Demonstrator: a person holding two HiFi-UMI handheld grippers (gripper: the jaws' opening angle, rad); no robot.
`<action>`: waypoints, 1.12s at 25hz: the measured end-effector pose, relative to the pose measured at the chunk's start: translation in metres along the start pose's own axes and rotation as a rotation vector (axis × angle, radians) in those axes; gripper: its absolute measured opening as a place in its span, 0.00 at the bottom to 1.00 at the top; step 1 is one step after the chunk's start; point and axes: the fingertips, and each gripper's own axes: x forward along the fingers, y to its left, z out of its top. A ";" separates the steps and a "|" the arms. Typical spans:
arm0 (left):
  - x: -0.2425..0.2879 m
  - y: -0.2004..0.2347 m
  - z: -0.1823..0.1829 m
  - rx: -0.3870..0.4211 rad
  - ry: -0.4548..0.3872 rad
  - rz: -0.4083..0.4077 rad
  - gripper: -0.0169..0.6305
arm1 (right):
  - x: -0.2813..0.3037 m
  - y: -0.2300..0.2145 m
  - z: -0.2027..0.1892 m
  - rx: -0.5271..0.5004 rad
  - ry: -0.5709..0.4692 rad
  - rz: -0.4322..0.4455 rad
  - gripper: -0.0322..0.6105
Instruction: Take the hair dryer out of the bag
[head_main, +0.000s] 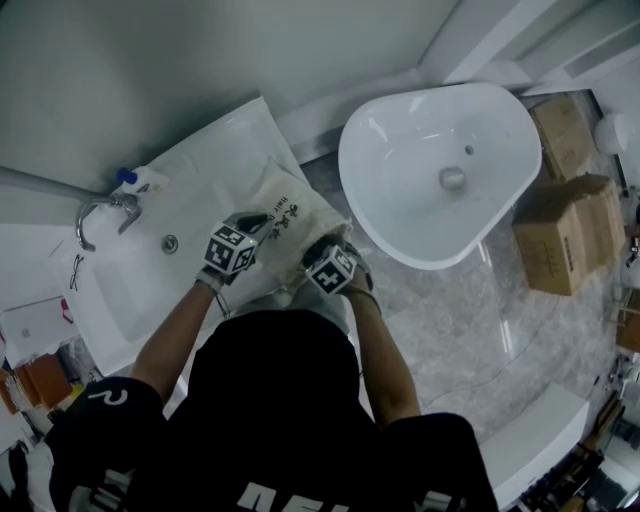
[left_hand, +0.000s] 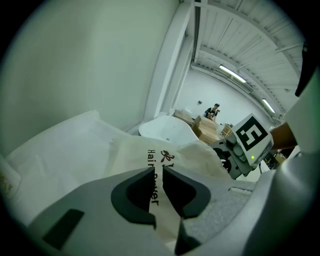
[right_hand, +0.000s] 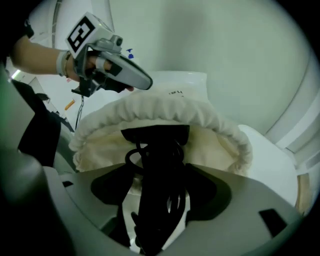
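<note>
Bag (head_main: 290, 212): cream drawstring cloth with black print, lying under both tongs on the white tabletop (head_main: 235, 135).
Left tongs (left_hand: 158, 174): clenched on a fold of the bag's cloth. The jaws are nearly together, with the printed fabric running up between them.
Right tongs (right_hand: 159, 171): released, with the jaws standing wide at the bag's gathered mouth. A pale gap shows beside the left pad.
Hair dryer (right_hand: 161, 145): black, inside the bag. It sits between the right tongs' jaws and reaches ahead of them into the opening, and it is not gripped.
Cord (right_hand: 136, 156): black loops bunched against the dryer, just inside the left jaw of the right tongs.
Tongs to each other: near, side by side over the bag, left tongs on the printed side and right tongs at the mouth.
Faucet (head_main: 105, 208): chrome, well out to the left of the left tongs, over the sink bowl.
Bathtub (head_main: 395, 205): white and oval, on the floor beyond and to the right of the right tongs.
Cardboard boxes (head_main: 565, 235): stacked past the bathtub, far right of both tongs.
</note>
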 end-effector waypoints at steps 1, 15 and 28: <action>0.001 -0.001 -0.002 -0.001 0.004 -0.001 0.09 | 0.002 -0.002 0.000 0.019 -0.011 -0.019 0.54; 0.011 -0.002 -0.013 0.007 0.031 0.004 0.09 | -0.018 -0.004 -0.004 0.143 -0.103 -0.058 0.40; 0.014 -0.009 -0.008 0.049 0.031 0.003 0.09 | -0.092 -0.018 -0.069 0.357 -0.194 -0.213 0.40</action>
